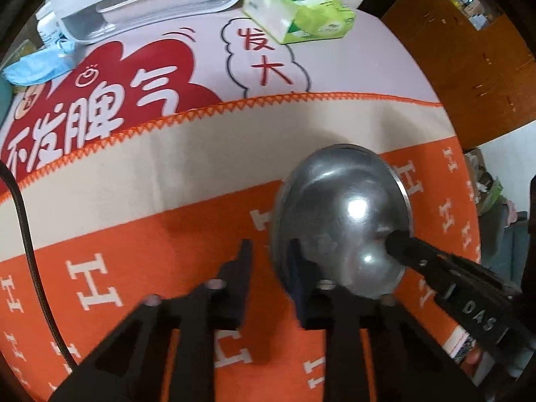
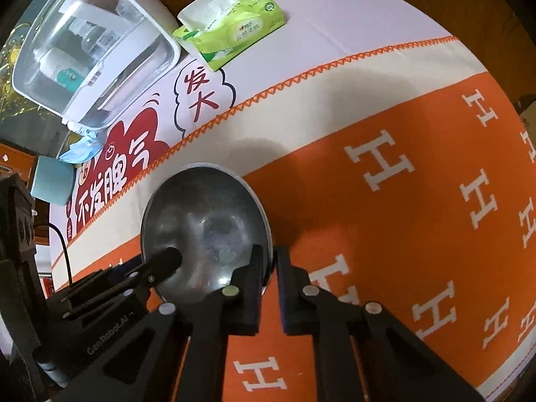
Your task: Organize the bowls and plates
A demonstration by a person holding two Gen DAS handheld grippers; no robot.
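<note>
On the orange cloth [image 1: 174, 241] sits a steel bowl [image 1: 338, 221], both grippers straddling its rim from opposite sides. The left gripper [image 1: 268, 268] is part open around the near rim; the right gripper [image 2: 269, 264] is nearly closed on the rim, though contact is hard to confirm. This looks like the pick-up step; next comes a firm squeeze and level lift. Only the right view shows bottles inside the clear box [image 2: 83, 53].

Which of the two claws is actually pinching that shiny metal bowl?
The right claw: its fingers close on the rim of the round silver metal bowl. The left claw stands wide open.
</note>
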